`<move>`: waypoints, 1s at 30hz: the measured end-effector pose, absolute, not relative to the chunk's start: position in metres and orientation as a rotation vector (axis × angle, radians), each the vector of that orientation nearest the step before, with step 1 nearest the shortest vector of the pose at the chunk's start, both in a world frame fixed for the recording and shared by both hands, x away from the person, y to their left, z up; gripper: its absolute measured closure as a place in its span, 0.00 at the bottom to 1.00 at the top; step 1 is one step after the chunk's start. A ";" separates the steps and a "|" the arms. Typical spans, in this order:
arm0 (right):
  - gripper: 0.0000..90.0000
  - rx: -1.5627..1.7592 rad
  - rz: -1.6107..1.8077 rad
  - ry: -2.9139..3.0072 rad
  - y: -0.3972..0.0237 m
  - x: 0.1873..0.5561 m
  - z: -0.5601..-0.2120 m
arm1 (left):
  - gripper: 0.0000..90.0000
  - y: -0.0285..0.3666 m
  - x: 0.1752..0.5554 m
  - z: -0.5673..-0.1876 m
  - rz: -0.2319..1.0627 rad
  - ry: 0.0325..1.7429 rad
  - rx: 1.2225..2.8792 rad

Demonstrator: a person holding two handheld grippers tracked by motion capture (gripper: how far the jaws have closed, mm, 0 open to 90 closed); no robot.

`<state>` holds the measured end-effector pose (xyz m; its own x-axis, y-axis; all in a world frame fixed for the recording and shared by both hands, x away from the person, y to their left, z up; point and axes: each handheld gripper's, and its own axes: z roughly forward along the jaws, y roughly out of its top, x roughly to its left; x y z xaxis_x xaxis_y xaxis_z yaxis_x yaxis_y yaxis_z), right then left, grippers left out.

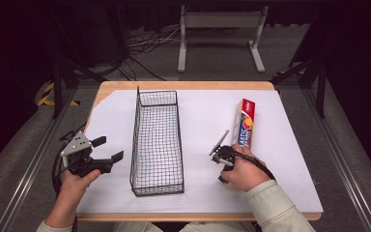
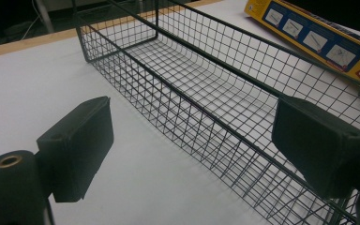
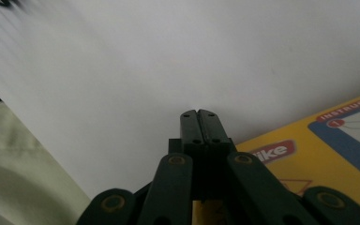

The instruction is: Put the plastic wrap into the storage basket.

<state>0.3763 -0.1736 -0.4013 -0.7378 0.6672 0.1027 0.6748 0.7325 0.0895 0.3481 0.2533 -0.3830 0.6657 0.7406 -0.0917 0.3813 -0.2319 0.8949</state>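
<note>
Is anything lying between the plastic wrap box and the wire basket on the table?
Nothing visible does. In the high view, bare white table cover separates the plastic wrap box from the wire basket; the shut right gripper sits at the box's near end.

We see a black wire basket [image 1: 157, 140] with a grid pattern on a white sheet [image 1: 203, 125]; right of the basket, a red-and-yellow box [image 1: 245, 123] with blue panels; black grippers.

The middle of the table [image 1: 198, 205] is blocked by the wire basket [image 1: 157, 140] – bare strips are left either side (the right narrowed by the long box [image 1: 245, 124]).
</note>
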 end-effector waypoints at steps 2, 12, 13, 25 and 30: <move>1.00 -1.129 -0.122 -2.873 -0.179 0.375 -0.403 | 0.15 0.253 0.348 -0.383 0.435 0.889 1.847; 1.00 -1.256 -0.047 -2.869 -0.206 0.367 -0.402 | 0.15 0.252 0.348 -0.383 0.438 0.883 1.859; 1.00 -1.259 -0.038 -2.875 -0.206 0.366 -0.402 | 0.15 0.252 0.348 -0.383 0.438 0.882 1.859; 0.83 -1.292 -0.441 -2.811 -0.205 0.363 -0.395 | 0.15 0.252 0.350 -0.384 0.407 0.878 1.854; 0.69 -1.266 -0.746 -2.836 -0.211 0.360 -0.380 | 0.15 0.252 0.349 -0.384 0.416 0.875 1.842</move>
<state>0.3603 -0.2108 -0.3799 -0.6845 0.7158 0.1382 0.6912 0.5770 0.4350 0.3488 0.2520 -0.3838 0.6773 0.7283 -0.1037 0.3798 -0.2255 0.8971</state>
